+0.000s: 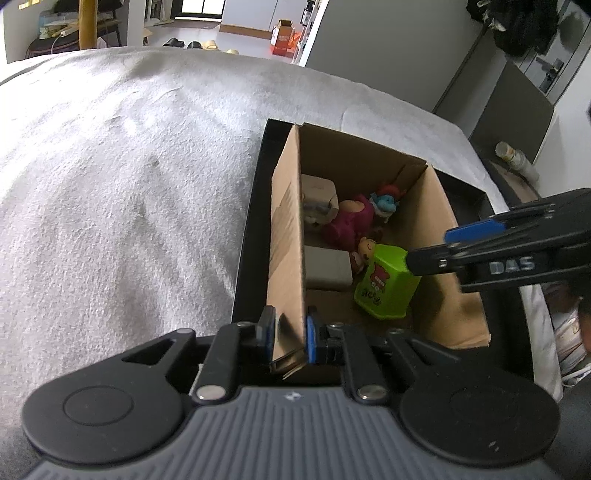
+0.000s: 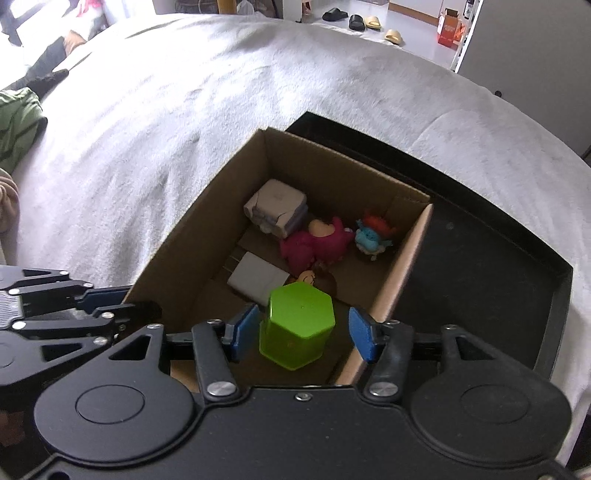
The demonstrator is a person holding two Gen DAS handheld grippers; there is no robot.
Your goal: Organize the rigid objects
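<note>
A brown cardboard box [image 1: 286, 236] [image 2: 199, 229] stands in a black tray [image 1: 247, 221] [image 2: 480, 277] on a white cover. My left gripper [image 1: 290, 328] [image 2: 110, 302] is shut on the box's near left wall. A lime-green hexagonal container [image 1: 384, 288] [image 2: 297, 325] sits tilted inside the box. My right gripper [image 2: 301, 332] [image 1: 428, 251] straddles its top, open, with a gap showing at the right pad [image 2: 360, 332]. Deeper in the box lie a magenta plush figure [image 2: 314, 247], a blue figure [image 2: 373, 236], a white charger block [image 2: 258, 275] and a pale bundle [image 2: 277, 206].
The white cover [image 1: 110, 184] spreads wide to the left and behind the tray. A green garment [image 2: 18, 125] and a person's dark-socked foot [image 2: 44, 74] lie at its far left. Slippers [image 2: 362, 20] and a red carton [image 2: 448, 27] are on the floor beyond.
</note>
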